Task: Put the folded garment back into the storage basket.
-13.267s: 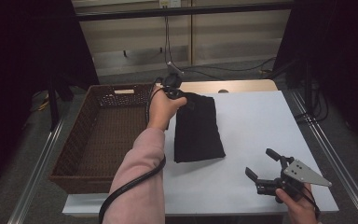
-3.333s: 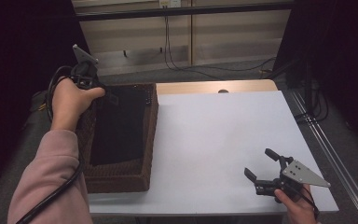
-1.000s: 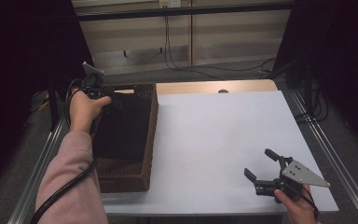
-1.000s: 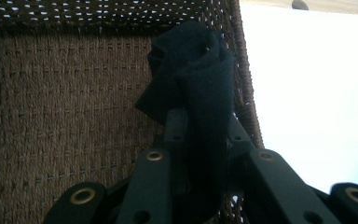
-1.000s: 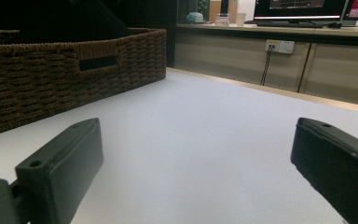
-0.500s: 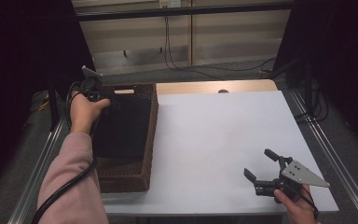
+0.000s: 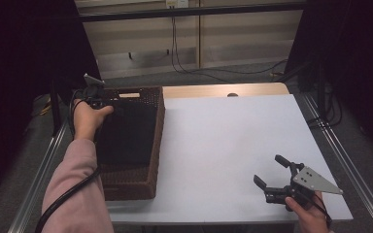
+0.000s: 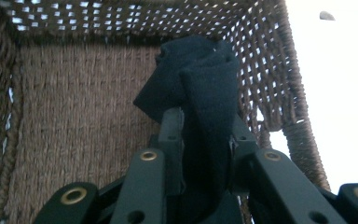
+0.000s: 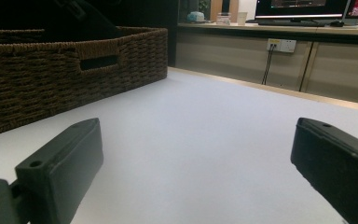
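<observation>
A black folded cloth (image 7: 126, 131) lies in the brown wicker basket (image 7: 158, 141) at the table's left. My left gripper (image 7: 97, 94) is at the basket's far left corner, held by a hand in a pink sleeve. In the left gripper view a bunched end of the cloth (image 8: 200, 70) stands up between the jaws of the left gripper (image 8: 205, 126), over the woven basket floor (image 8: 74, 116). The jaws have just been opening slightly and the cloth is still pinched between them. My right gripper (image 7: 268, 169) rests open near the table's front right, with nothing in it.
The white table top (image 7: 223, 136) stretches to the right of the basket. In the right gripper view the basket wall (image 9: 51, 60) with its handle slot stands to the left, beyond the open right gripper (image 9: 196, 154). Cables hang behind the table.
My left hand has sunk a little toward the basket with the cloth. The right gripper has not moved.
</observation>
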`<move>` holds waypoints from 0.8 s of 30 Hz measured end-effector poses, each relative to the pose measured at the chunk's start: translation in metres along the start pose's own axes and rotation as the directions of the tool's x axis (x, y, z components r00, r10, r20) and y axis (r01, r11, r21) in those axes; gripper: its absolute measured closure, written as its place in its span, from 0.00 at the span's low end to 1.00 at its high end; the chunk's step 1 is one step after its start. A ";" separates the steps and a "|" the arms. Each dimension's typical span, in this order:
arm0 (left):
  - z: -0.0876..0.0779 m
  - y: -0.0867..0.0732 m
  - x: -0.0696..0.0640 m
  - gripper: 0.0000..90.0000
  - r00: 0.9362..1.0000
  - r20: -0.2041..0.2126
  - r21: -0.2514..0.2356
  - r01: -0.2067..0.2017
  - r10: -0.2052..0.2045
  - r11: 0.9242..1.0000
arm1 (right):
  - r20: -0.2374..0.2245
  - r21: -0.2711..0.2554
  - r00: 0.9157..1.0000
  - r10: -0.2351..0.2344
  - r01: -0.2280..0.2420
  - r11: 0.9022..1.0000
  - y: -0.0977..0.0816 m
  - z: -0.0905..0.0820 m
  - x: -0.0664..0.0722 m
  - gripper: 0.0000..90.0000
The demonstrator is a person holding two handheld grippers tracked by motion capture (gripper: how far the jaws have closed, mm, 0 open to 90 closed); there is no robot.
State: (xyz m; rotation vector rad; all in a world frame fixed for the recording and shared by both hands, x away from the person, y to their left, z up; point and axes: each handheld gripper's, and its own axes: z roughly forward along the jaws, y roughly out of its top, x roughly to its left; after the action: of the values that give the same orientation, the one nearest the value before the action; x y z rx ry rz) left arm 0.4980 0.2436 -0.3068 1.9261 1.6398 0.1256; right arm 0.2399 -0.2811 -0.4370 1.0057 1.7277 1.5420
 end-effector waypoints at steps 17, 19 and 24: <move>-0.013 0.001 0.016 0.62 0.999 -0.032 -0.127 -0.015 0.011 0.992 | -0.009 0.014 1.000 -0.025 0.025 1.000 -0.001 -0.002 -0.002 0.02; -0.014 -0.001 0.013 0.59 0.999 -0.039 -0.130 -0.023 0.019 0.991 | -0.006 0.012 1.000 -0.030 0.030 0.999 -0.001 -0.003 -0.002 0.02; -0.020 -0.009 0.003 0.54 0.999 0.000 -0.160 -0.040 0.041 0.986 | -0.004 0.008 1.000 -0.024 0.024 1.000 -0.001 -0.005 -0.002 0.02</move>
State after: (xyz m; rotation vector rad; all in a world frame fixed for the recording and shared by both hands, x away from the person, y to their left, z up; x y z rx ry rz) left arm 0.4823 0.2539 -0.2959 1.8374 1.5401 0.2623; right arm 0.2368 -0.2852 -0.4377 0.9828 1.7433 1.5243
